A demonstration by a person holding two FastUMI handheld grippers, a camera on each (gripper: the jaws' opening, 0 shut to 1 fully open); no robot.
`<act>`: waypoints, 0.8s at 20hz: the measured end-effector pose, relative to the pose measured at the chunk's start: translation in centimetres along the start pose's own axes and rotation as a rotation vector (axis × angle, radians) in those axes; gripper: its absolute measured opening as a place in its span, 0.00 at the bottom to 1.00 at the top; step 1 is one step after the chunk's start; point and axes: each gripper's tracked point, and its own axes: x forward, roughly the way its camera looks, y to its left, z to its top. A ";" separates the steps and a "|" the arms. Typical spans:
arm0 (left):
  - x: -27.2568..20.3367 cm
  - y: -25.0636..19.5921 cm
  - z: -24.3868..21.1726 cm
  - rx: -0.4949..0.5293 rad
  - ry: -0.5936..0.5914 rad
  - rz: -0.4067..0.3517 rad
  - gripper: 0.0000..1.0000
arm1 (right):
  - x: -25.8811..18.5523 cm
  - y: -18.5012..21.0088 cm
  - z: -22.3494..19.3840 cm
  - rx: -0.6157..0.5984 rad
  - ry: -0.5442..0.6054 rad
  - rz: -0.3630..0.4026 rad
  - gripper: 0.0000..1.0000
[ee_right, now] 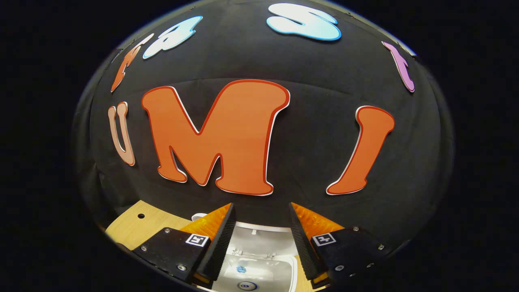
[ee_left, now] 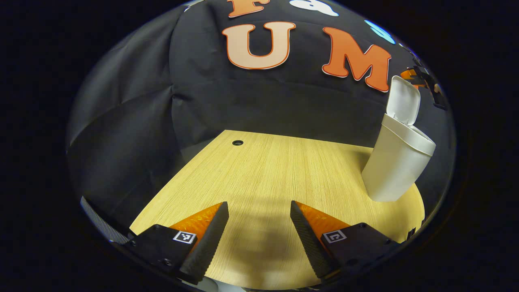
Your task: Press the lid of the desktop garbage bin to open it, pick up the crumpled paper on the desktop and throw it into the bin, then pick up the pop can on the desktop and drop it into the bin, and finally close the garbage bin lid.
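White bin (ee_right: 259, 259), lid up, directly beneath right claw (ee_right: 259, 239).

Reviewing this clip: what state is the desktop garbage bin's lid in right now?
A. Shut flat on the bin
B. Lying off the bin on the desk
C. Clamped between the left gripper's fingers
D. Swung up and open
D: in the left gripper view the lid stands raised above the garbage bin, well clear of the left gripper.

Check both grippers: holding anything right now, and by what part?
Nothing held. Left gripper is open above the bare table. Right gripper is open over the open bin, with nothing between its fingers; the can lies inside.
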 end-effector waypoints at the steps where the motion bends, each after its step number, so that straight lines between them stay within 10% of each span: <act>1: 0.0 -0.1 0.0 0.005 0.001 -0.008 0.98 | -0.5 0.0 -0.3 0.008 0.007 0.001 0.78; 16: -0.3 -1.1 0.1 0.111 0.000 -0.141 0.98 | -8.5 1.2 -7.4 0.047 0.093 0.003 0.78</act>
